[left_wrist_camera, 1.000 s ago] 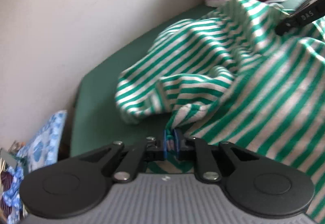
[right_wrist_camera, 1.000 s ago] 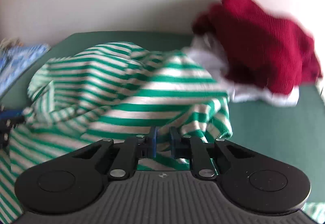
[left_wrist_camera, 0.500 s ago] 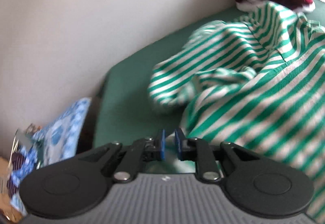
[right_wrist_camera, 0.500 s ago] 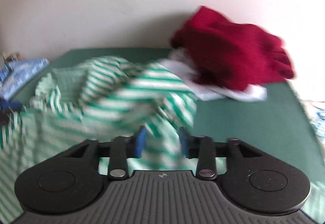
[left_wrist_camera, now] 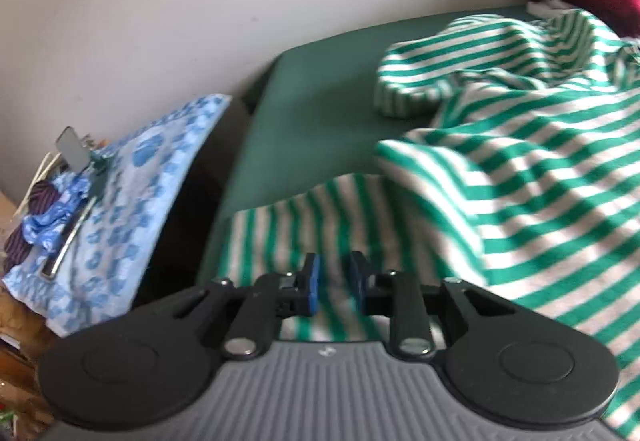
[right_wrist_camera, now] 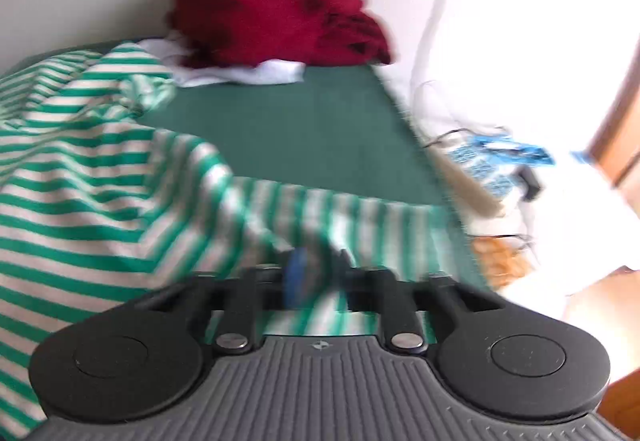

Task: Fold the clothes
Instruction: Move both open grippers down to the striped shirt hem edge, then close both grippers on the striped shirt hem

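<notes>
Across the green table [left_wrist_camera: 320, 81] lies the striped shirt [left_wrist_camera: 520, 181], its bulk rumpled toward the middle and one flat edge reaching the near edge on both sides. The left gripper [left_wrist_camera: 334, 283] hangs over that edge near the table's left side with its blue pads apart and cloth showing in the gap, released as far as I can judge. The right gripper [right_wrist_camera: 318, 273] is blurred; its pads also look parted over the hem near the right edge.

To do this step well, I would smooth the flat edge, square it with the table's near edge, and only then pinch both corners evenly.

Only the left view shows the blue patterned cloth [left_wrist_camera: 132, 201] beside the table. Only the right view shows the white garment [right_wrist_camera: 256, 73] clearly beneath the red sweater [right_wrist_camera: 280, 13] at the far edge.
</notes>
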The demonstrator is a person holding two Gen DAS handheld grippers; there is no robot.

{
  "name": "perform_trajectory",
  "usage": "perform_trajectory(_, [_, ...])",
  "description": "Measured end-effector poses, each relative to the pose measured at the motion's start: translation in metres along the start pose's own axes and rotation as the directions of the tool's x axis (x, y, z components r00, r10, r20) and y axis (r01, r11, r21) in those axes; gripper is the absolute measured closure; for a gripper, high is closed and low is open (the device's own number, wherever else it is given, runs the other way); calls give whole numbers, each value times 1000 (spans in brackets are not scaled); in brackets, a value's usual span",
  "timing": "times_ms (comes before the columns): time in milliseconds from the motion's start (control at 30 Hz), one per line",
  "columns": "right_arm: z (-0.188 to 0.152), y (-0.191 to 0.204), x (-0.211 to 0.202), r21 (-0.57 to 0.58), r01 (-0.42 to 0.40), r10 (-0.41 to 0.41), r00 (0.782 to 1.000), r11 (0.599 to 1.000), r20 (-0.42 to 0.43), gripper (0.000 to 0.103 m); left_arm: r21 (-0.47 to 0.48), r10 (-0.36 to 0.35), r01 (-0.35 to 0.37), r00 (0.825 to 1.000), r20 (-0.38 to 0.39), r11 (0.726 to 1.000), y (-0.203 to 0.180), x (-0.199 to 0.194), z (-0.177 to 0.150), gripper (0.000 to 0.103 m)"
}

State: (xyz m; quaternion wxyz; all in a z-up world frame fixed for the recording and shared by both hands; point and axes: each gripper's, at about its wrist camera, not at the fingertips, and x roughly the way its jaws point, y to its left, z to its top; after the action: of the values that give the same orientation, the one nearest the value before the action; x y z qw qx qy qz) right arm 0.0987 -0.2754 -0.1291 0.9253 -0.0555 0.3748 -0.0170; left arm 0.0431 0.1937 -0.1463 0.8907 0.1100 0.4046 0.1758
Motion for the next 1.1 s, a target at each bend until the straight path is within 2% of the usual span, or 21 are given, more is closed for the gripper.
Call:
perform_trajectory(67, [-1,-14,-11,85,-41,42,999,996,-15,76,-3,13,-14,1000,-19,1000,4,0,1,66])
perform_trajectory(100, [-4,-18,-18,108,-73,74,997,992,-13,76,-15,9,-10,999,-36,1000,4,-2,2,71])
perform_trajectory(200, [-14,-17,-20,101,-80,87,994,992,-72,76,-62,-4,-1,996,-84,998,-5,-7,9,75])
perform_trajectory(333, [-17,-21,-14,109,-40,45,998,993,-46,75,-126,-16,0,993,-121,992,-21,-13,16,72])
perform_trajectory(400, [-16,-25,-12,120,6,0,999,993,-49,75,-131,-19,3,992,-124,991,-27,-16,15,72])
perform_trajectory(533, [-16,-30,-14,135,24,-17,998,990,-58,75,-140,-38,18,990,-136,990,-29,-19,12,72])
perform_trajectory(600, [-12,-24,-21,125,92,-83,993,988,-79,75,-149,-46,25,989,-137,989,-27,-20,10,72])
perform_trajectory(667, [-11,-18,-33,142,41,-34,998,989,-47,74,-157,-55,33,989,-135,987,-24,-21,8,71])
perform_trajectory(767, [-15,-8,-38,181,-70,84,994,981,-75,75,-163,-67,45,989,-131,986,-20,-22,6,68])
perform_trajectory(800, [-17,-6,-36,171,-64,80,993,983,-87,76,-161,-69,48,989,-130,986,-19,-22,5,67])
perform_trajectory(933, [-26,-19,-29,159,44,-31,996,986,-81,76,-147,-77,59,990,-121,987,-16,-22,3,61])
perform_trajectory(1000, [-29,-32,-28,188,100,-85,993,977,-88,81,-137,-75,59,990,-117,989,-15,-22,3,55])
perform_trajectory(1100, [-28,-38,-33,189,177,-158,981,966,-109,81,-122,-72,58,991,-111,991,-14,-23,1,49])
